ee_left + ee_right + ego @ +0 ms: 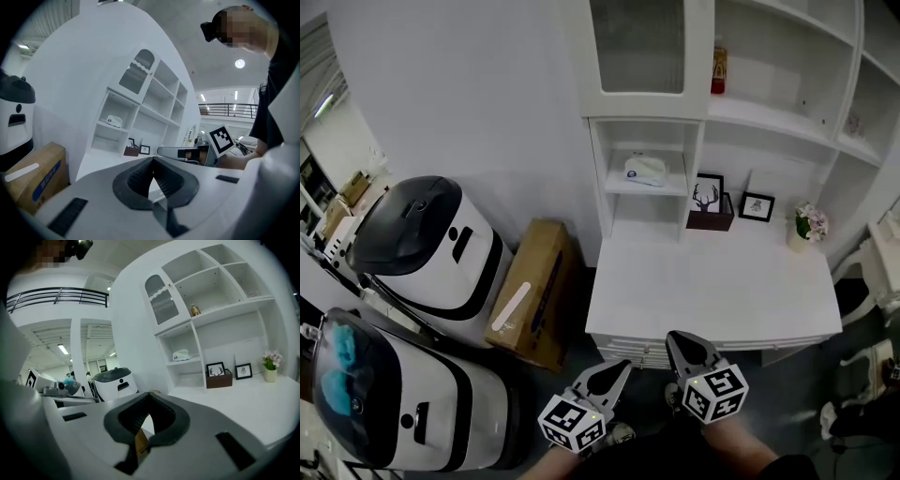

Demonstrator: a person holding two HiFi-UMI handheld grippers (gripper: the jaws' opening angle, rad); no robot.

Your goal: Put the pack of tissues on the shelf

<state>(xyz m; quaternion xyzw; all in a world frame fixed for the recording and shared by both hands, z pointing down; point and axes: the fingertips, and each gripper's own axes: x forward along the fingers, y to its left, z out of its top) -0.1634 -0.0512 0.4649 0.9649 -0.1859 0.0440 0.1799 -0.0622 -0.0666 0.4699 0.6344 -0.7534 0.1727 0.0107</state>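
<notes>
Nearest, at the bottom of the head view, the left gripper (619, 367) and the right gripper (678, 339) are held low, side by side, just short of the front edge of a white desk (712, 281), their marker cubes turned up towards the camera. Each gripper's own view shows its dark pads drawn together so that the tips meet, with only a small slit below them and nothing clamped between: both tongs are closed and empty. The desk top ahead of them is bare across its front and middle. To its left, on the floor, a brown cardboard box (534, 291) leans against the desk's side, and left of that stand two white rounded machines with dark tops, one near (394, 403) and one farther back (431, 248). At the back of the desk, against the shelving, a framed deer picture (707, 195) stands behind a dark brown box (711, 219); a smaller framed picture (757, 206) stands to their right, and a little pot of flowers (806, 225) farther right. The pack of tissues (645, 170) lies on the small shelf (623, 187) in the narrow open compartment at the back left of the desk, well apart from both grippers. Above that compartment is a glazed cabinet door (639, 45), and beside it, on a higher shelf, stands a small bottle (718, 67).
</notes>
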